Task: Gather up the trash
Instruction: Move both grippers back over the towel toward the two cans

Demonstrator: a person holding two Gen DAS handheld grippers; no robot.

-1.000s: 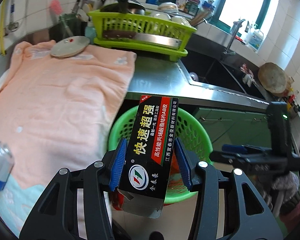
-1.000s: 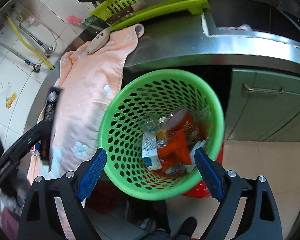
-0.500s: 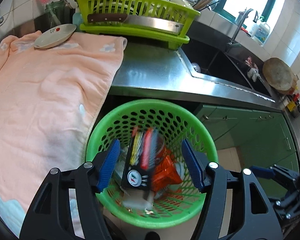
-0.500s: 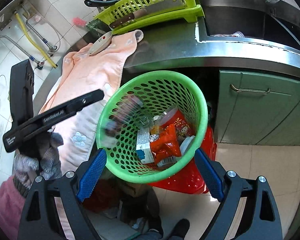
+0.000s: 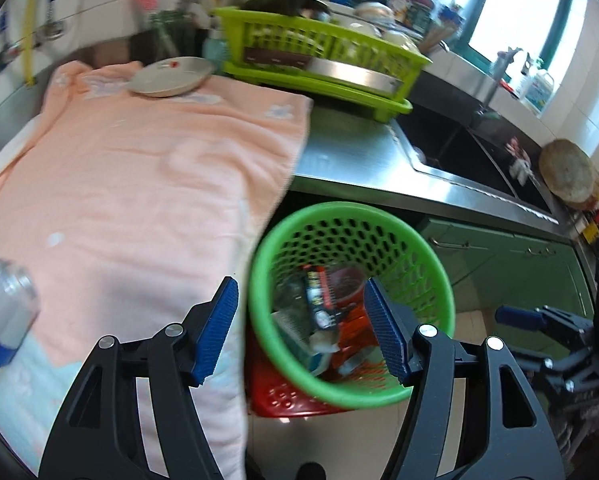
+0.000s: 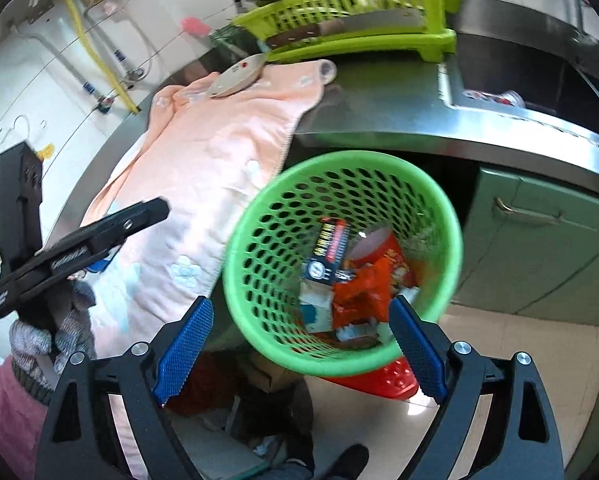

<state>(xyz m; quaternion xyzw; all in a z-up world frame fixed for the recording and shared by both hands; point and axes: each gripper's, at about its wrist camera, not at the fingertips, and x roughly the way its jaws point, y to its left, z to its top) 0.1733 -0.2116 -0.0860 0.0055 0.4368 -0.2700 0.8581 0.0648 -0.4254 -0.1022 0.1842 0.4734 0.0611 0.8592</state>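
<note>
**Now the can on the left is lying nearest the left tongs**

Leftmost, a clear, blue-based can-like container (image 5: 4, 312) is lying on the peach towel-covered table (image 5: 139, 184), off to the left of the left tongs (image 5: 301, 330), which are standing apart with nothing between the pads. Its long axis is blurring and its edge is cut off. Rightward, the black glue box (image 5: 318, 300) is resting inside the green perforated plastic basket (image 5: 431, 264). The right tongs (image 6: 299, 352) are hanging apart too, empty, over that basket, farther from the can.
</note>
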